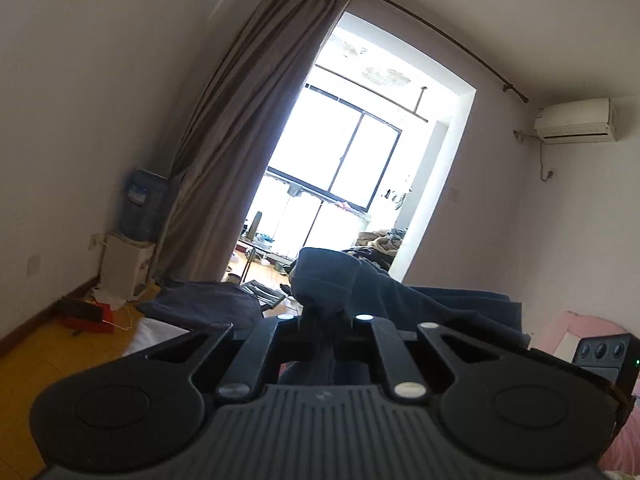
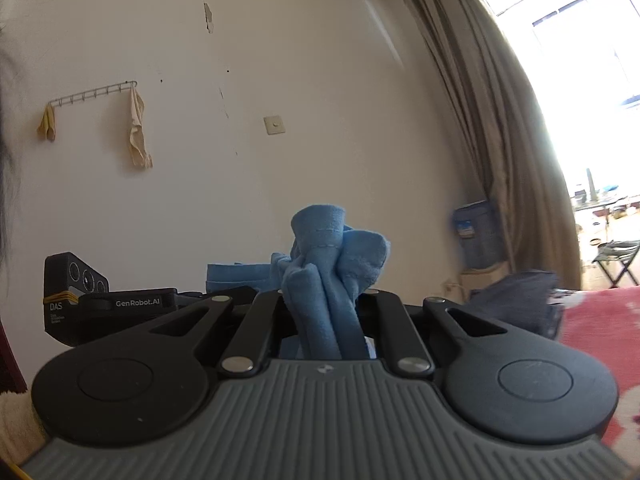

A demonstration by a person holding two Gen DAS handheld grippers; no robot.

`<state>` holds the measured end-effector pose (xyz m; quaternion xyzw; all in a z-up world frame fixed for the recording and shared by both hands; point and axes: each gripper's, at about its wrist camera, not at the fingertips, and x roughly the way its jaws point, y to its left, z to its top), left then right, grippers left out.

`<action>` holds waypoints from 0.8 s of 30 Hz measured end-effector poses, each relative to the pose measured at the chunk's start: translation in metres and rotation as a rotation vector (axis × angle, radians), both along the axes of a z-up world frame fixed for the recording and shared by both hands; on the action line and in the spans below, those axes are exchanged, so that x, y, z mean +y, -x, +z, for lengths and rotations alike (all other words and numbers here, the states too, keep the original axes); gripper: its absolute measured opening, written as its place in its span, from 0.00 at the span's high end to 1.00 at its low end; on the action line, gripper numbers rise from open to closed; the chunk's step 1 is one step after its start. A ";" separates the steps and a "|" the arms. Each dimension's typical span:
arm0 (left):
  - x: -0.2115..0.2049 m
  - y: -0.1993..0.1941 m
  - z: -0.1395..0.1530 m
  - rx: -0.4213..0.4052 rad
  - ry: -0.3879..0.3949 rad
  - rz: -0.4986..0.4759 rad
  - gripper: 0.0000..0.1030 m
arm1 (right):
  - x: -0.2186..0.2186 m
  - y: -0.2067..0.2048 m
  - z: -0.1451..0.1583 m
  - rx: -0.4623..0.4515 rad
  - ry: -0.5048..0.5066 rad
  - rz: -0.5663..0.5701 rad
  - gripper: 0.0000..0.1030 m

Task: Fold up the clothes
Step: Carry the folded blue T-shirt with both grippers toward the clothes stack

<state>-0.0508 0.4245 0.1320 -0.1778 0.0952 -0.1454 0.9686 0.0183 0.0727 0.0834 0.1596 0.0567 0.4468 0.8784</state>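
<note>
In the left wrist view my left gripper (image 1: 324, 318) is shut on a bunched fold of a blue garment (image 1: 326, 280), which looks dark against the bright window. The cloth runs off to the right toward the other gripper's body (image 1: 602, 354). My right gripper (image 2: 326, 296) is shut on a light blue bunch of the same garment (image 2: 328, 248), which sticks up above the fingers. A taut blue strip (image 2: 236, 270) leads left to the left gripper's body (image 2: 100, 300). Both grippers are raised and the cloth's lower part is hidden.
A pink patterned bedspread (image 2: 600, 320) lies below, with a dark garment (image 1: 204, 304) heaped on it. Beyond are a grey curtain (image 1: 248, 132), a water dispenser (image 1: 128, 256), a red box (image 1: 90, 316) on the wooden floor and a folding stool (image 2: 616, 256). Cloths hang from wall hooks (image 2: 138, 128).
</note>
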 end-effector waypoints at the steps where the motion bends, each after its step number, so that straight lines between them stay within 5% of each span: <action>1: 0.009 -0.013 0.001 0.005 -0.004 0.008 0.92 | 0.011 -0.010 -0.001 0.008 -0.011 0.006 0.93; 7: 0.046 -0.118 -0.007 0.071 0.001 0.008 0.92 | 0.045 -0.084 -0.033 0.104 -0.045 -0.006 0.93; 14: 0.056 -0.248 -0.084 0.253 0.023 -0.022 0.92 | 0.061 -0.176 -0.096 0.301 -0.069 -0.064 0.93; 21: 0.066 -0.314 -0.132 0.372 -0.022 -0.026 0.91 | 0.063 -0.235 -0.141 0.414 -0.068 -0.088 0.93; 24: 0.068 -0.338 -0.151 0.442 -0.074 0.006 0.76 | 0.067 -0.258 -0.153 0.449 -0.051 -0.089 0.92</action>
